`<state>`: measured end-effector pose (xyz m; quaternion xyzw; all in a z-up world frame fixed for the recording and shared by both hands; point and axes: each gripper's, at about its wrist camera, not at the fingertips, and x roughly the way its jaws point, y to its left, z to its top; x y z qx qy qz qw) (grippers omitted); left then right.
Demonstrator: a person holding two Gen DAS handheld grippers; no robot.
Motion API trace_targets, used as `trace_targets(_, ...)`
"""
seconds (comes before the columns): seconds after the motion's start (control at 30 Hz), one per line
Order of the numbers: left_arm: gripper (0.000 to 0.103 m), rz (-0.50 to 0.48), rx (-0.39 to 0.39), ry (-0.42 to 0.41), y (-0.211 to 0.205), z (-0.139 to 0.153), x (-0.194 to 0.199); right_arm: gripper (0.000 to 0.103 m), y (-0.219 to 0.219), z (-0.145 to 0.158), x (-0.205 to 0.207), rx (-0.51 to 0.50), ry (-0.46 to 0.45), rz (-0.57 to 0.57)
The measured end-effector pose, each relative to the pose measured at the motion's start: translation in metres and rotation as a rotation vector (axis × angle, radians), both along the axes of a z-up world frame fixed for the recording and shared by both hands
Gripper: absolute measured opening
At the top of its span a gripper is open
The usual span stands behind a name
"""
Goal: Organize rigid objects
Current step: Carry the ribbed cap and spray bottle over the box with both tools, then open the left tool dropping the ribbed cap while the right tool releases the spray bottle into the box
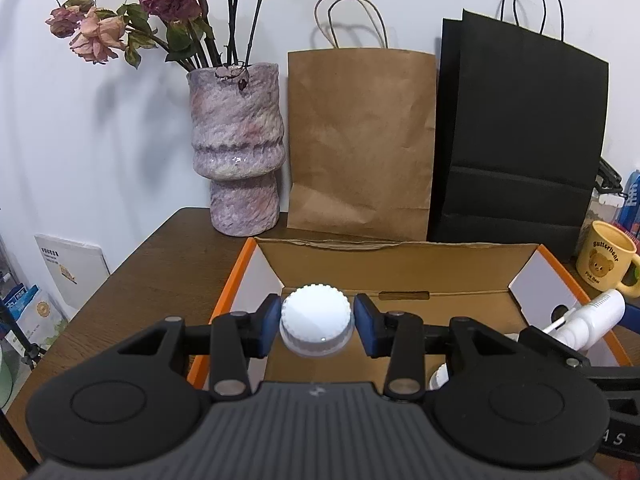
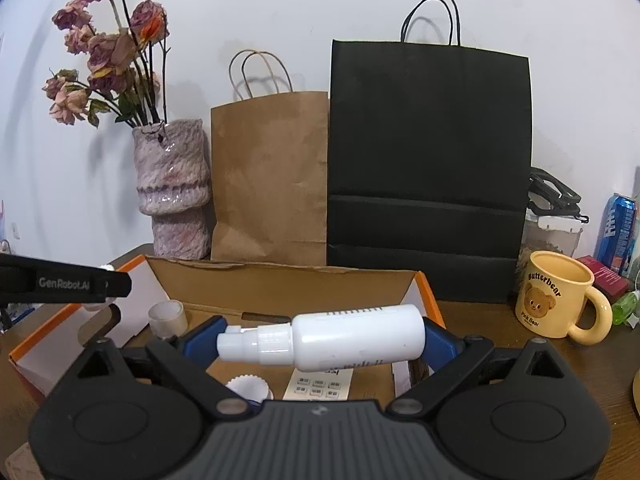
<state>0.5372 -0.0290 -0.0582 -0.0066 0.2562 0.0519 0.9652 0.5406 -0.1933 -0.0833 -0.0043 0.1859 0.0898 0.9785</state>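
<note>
My left gripper [image 1: 316, 320] is shut on a white ridged-cap jar [image 1: 316, 316] and holds it over the open cardboard box [image 1: 400, 268] with orange edges. My right gripper [image 2: 320, 338] is shut on a white pump bottle [image 2: 340, 338], held sideways across the jaws above the same box [image 2: 280, 284]. That bottle also shows at the right of the left wrist view [image 1: 592, 318]. Inside the box are a small clear-topped jar [image 2: 168, 316], a white ridged cap [image 2: 248, 388] and a printed card [image 2: 318, 386]. The left gripper's body [image 2: 64, 282] reaches in from the left.
Behind the box stand a pink stone vase with dried roses [image 1: 238, 148], a brown paper bag [image 1: 360, 140] and a black paper bag [image 1: 520, 140]. A yellow bear mug [image 2: 560, 300], a blue can [image 2: 618, 232] and a clear container [image 2: 554, 232] are at the right.
</note>
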Motion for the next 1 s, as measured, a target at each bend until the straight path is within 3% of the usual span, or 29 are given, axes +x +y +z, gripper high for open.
trace_targets(0.03, 0.051, -0.002, 0.002, 0.001, 0.0, 0.0, 0.0, 0.099, 0.0, -0.001, 0.001, -0.004, 0.006, -0.004)
trace_targets(0.07, 0.072, -0.002, 0.004, 0.001, 0.0, -0.001, 0.0, 0.101, 0.001, -0.002, 0.002, -0.008, 0.013, -0.009)
trace_targets(0.13, 0.101, 0.02, 0.016, -0.009, 0.0, -0.001, 0.0, 0.103, 0.0, -0.002, 0.001, -0.011, 0.007, -0.027)
trace_targets(1.0, 0.103, 0.018, 0.002, -0.043, 0.004, 0.012, -0.019, 0.103, -0.011, 0.006, -0.01, 0.034, -0.008, -0.056)
